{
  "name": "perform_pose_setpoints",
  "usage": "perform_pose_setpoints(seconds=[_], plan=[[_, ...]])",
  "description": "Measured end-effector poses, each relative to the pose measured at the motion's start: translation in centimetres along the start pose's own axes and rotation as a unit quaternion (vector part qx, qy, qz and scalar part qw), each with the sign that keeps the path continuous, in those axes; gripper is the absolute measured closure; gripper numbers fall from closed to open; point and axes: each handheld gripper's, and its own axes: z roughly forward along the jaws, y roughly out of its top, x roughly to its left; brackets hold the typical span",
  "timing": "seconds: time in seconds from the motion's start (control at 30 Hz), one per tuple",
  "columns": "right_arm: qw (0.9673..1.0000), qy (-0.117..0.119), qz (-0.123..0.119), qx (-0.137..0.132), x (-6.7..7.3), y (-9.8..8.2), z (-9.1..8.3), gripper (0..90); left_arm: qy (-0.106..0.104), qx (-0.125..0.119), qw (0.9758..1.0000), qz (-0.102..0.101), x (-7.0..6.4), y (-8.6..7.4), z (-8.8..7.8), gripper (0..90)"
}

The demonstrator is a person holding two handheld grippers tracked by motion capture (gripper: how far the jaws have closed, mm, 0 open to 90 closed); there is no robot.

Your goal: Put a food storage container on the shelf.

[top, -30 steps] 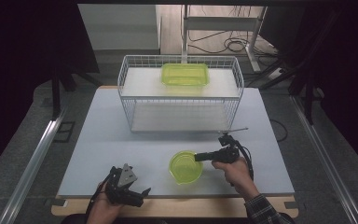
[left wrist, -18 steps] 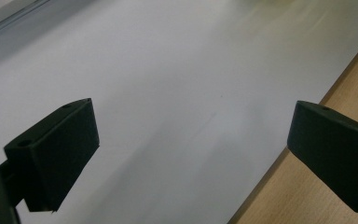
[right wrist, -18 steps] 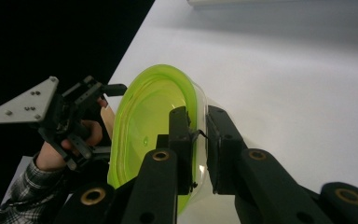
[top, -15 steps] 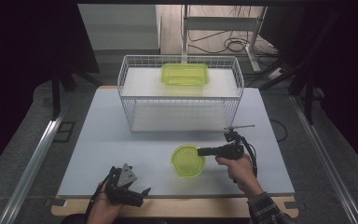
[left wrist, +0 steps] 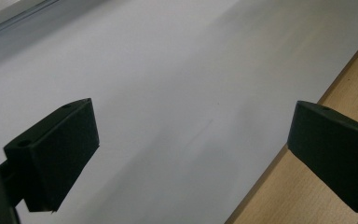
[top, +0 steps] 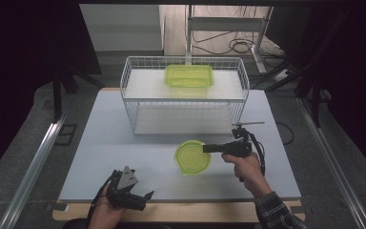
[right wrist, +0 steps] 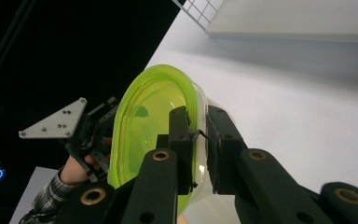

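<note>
The right gripper (top: 205, 149) was closed on the rim of the round green bowl (top: 192, 156), its jaws pinching the thin wall at the bowl's 3 o'clock edge in the high view. The bowl sat over the white bench (top: 100, 143), at about 6 o'clock from the wire basket (top: 128, 95), and appeared lifted clear, though the high view did not settle that. It was judged a light, stiff, translucent plastic part with a smooth, slippery wall; a rim pinch let it tilt, as the right gripper view (right wrist: 198, 140) showed the bowl (right wrist: 149, 121) on edge. Moderate pressure at the rim was advised, since thin plastic could flex or crack. The left gripper (top: 140, 198) rested near the bench's 7 o'clock corner, jaws wide apart and empty. A rectangular green container (top: 189, 76) lay on the basket's upper shelf.
</note>
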Motion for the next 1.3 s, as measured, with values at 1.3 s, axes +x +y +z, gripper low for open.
perform_pose_setpoints(seconds=[1.3], plan=[[0.9971, 0.011, -0.019, -0.073, 5.4, 8.2, -4.6, 81.0, -0.002, -0.004, 1.0, -0.002, 0.1, 0.1, 0.0, 1.7]])
